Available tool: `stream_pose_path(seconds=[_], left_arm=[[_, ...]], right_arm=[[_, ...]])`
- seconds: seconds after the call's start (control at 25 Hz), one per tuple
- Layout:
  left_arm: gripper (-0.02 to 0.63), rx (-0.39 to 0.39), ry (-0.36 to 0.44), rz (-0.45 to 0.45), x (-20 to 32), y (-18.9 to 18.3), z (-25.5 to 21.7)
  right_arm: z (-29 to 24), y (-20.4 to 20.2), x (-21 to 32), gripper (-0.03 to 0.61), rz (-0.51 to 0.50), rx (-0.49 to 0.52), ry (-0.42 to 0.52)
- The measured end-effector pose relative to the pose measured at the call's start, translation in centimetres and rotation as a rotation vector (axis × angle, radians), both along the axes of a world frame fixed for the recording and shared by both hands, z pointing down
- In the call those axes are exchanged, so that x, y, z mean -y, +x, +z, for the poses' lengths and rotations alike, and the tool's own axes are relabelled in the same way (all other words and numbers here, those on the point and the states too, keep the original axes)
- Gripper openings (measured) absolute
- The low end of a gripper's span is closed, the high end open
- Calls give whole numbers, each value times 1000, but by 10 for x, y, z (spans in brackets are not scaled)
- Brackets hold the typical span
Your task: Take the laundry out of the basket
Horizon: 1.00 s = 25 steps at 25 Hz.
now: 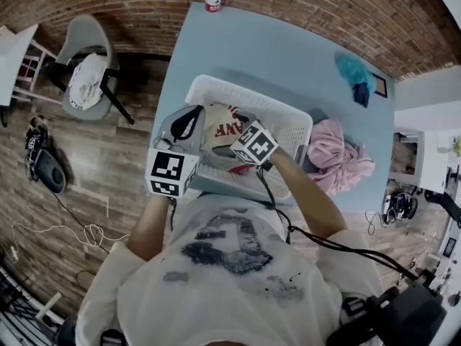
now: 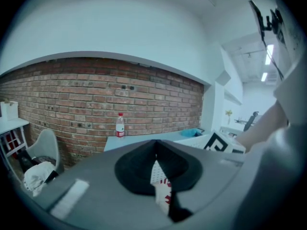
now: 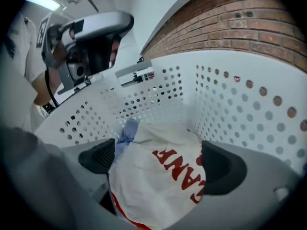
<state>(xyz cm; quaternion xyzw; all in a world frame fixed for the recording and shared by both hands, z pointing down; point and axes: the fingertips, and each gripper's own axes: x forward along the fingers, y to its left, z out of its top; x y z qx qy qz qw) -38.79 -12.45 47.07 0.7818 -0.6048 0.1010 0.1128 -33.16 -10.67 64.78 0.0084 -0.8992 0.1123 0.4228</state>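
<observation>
White shirt (image 3: 158, 176), lower edge cut off

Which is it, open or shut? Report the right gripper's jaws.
Open: the right gripper is spread wide, with the white red-lettered cloth garment lying between its jaws.

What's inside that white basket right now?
In the basket lies a white garment with red letters, and a bit of light blue cloth beside it. Whatever lies beneath them is covered.

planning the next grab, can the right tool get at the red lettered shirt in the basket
Probably yes: the right tool is open inside the basket, jaws either side of the white shirt.
</observation>
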Motion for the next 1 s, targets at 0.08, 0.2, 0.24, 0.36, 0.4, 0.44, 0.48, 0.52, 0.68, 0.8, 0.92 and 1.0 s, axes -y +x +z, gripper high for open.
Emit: stream_pose_path(seconds=[0.08, 0.2, 0.24, 0.36, 0.4, 0.44, 0.48, 0.52, 0.68, 0.8, 0.92, 1.0], left_arm=[[-9, -2, 0, -4, 1, 0, -2], [-9, 3, -8, -1, 1, -1, -2], [-9, 5, -7, 0, 1, -2, -2], [-9, 6, 3, 0, 1, -4, -2], [-9, 7, 1, 0, 0, -4, -1], [-9, 7, -2, 1, -1, -4, 0], [-9, 7, -5, 1, -1, -5, 0], [-9, 8, -7, 0, -2, -5, 1], [-9, 7, -20, -4, 0, -8, 4], [-9, 6, -7, -4, 3, -9, 3], [-9, 6, -18, -5, 4, -9, 5], [-9, 10, -16, -6, 5, -11, 5]], right_arm=[[15, -2, -4, 558, -56, -42, 33], [33, -4, -15, 558, -108, -86, 33], [40, -4, -18, 558, -120, -102, 34], [59, -1, -18, 560, -137, -144, 45], [63, 0, -18, 561, -130, -154, 37], [68, 1, -18, 564, -122, -164, 26], [72, 2, -18, 569, -117, -173, 16], [77, 3, -17, 573, -112, -184, 7], [93, 8, -11, 588, -63, -221, -16], [98, 9, -13, 586, -40, -234, -44], [100, 10, -12, 584, -39, -233, -47], [101, 12, -15, 561, -52, -237, -63]])
